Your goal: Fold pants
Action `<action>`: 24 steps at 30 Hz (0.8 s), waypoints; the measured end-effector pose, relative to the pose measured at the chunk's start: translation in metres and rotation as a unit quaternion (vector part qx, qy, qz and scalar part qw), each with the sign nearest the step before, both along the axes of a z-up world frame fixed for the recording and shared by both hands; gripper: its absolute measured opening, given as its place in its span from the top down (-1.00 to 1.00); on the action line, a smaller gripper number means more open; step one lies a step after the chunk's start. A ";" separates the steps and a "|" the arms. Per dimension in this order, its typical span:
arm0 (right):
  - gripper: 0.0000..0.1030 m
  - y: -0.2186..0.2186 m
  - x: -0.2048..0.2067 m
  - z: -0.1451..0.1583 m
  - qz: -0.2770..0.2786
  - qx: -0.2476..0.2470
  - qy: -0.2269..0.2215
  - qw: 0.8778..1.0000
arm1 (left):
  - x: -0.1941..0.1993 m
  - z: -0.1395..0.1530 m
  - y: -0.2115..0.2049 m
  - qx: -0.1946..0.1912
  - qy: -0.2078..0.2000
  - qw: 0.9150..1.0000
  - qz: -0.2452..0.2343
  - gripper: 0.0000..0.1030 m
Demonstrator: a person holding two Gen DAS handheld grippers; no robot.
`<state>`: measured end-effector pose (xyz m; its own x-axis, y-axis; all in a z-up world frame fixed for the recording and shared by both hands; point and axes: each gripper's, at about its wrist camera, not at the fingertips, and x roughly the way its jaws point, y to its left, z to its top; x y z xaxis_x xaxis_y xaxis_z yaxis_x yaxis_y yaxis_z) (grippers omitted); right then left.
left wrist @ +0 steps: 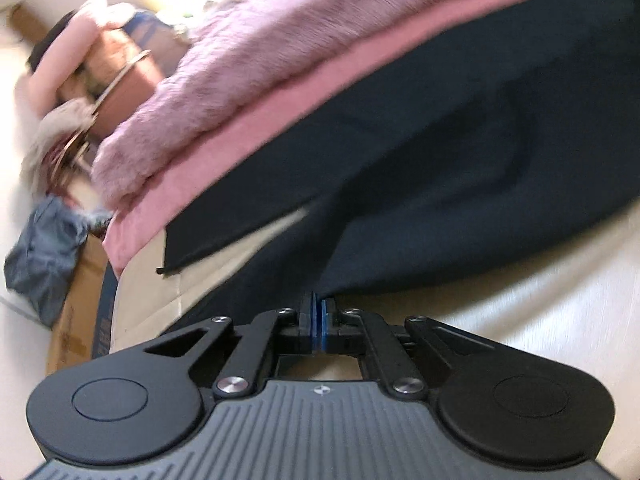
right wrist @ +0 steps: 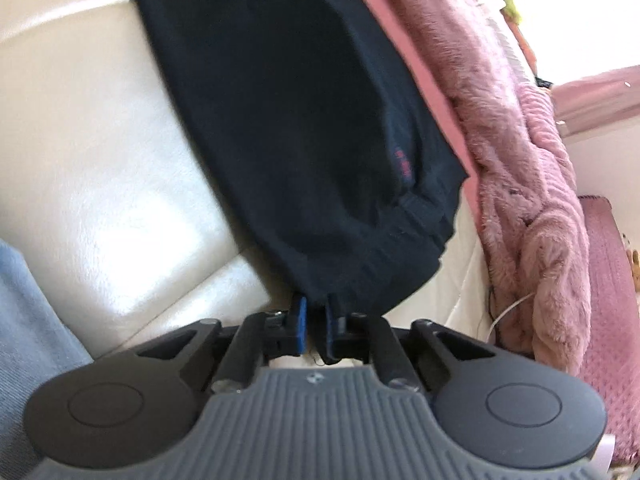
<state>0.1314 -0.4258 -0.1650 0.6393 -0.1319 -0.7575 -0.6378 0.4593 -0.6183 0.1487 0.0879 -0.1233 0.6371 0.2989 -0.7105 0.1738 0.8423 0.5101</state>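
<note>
The dark navy pants [left wrist: 440,152] lie stretched across a cream leather surface [left wrist: 500,312]. My left gripper [left wrist: 319,300] is shut on the edge of one pant leg near its hem. The other leg's hem [left wrist: 176,264] lies flat to the left. In the right wrist view the pants [right wrist: 288,120] hang from my right gripper [right wrist: 316,308], which is shut on the gathered waistband [right wrist: 384,248]. The cloth runs away from the jaws toward the top of the view. Both views are blurred.
A fluffy pink blanket [left wrist: 240,80] and a pink sheet [left wrist: 248,152] lie along the far side of the pants; the blanket also shows in the right wrist view [right wrist: 520,184]. A cardboard box [left wrist: 76,312] with blue cloth [left wrist: 44,252] stands left. Light blue fabric [right wrist: 24,320] lies at lower left.
</note>
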 end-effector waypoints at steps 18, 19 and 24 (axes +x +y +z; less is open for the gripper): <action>1.00 0.007 0.160 0.107 -0.093 0.087 -0.122 0.984 | 0.140 0.077 0.009 -0.020 -0.045 0.998 0.049 0.98; 1.00 0.008 0.176 0.107 -0.096 0.088 -0.121 0.984 | 0.152 0.075 0.008 -0.017 -0.041 0.998 0.049 0.98; 1.00 0.016 0.247 0.091 -0.122 0.094 -0.107 0.982 | 0.199 0.050 0.005 0.000 -0.020 0.998 0.055 0.98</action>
